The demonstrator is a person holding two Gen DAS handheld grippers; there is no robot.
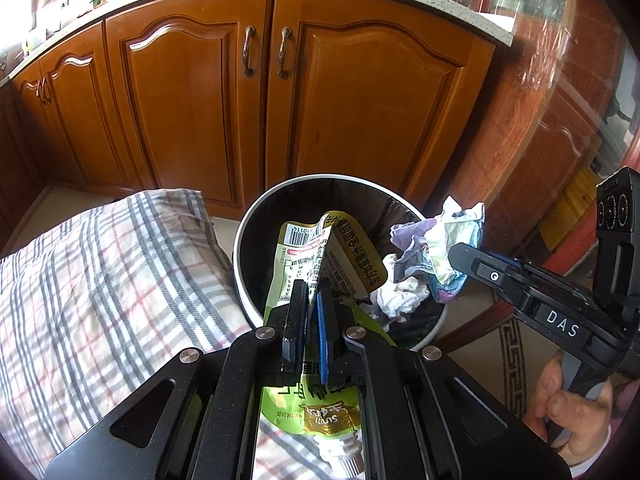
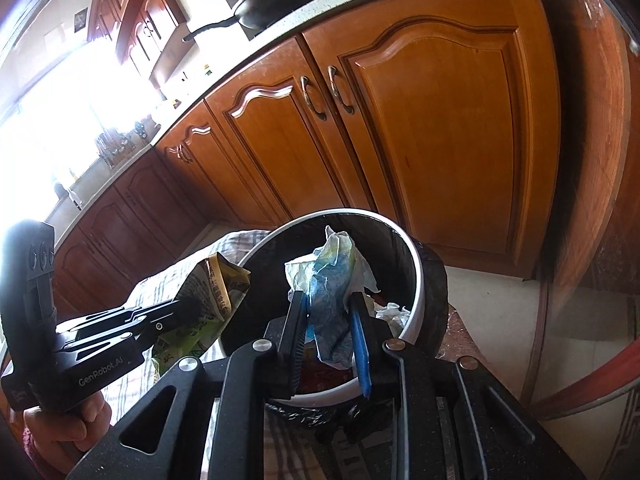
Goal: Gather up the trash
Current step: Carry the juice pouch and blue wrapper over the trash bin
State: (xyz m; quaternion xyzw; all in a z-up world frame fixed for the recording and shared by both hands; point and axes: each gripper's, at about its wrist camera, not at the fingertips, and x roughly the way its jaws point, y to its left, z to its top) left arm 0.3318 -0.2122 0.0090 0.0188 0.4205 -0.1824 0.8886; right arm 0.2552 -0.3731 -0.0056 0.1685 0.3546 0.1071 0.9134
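Left wrist view: your left gripper fingers clamp a green drink pouch; right gripper fingers pinch crumpled paper. Risk: early release misses the trash bin, landing on checked cloth.

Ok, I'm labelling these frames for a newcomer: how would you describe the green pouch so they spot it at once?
Find the wooden kitchen cabinets, then the round white-rimmed trash bin on the floor before them. Over its near rim, the left hand-held gripper is shut on the green pouch. Unlike the crumpled paper wad beside it, it is flat, glossy, printed with a barcode and has a white screw spout.
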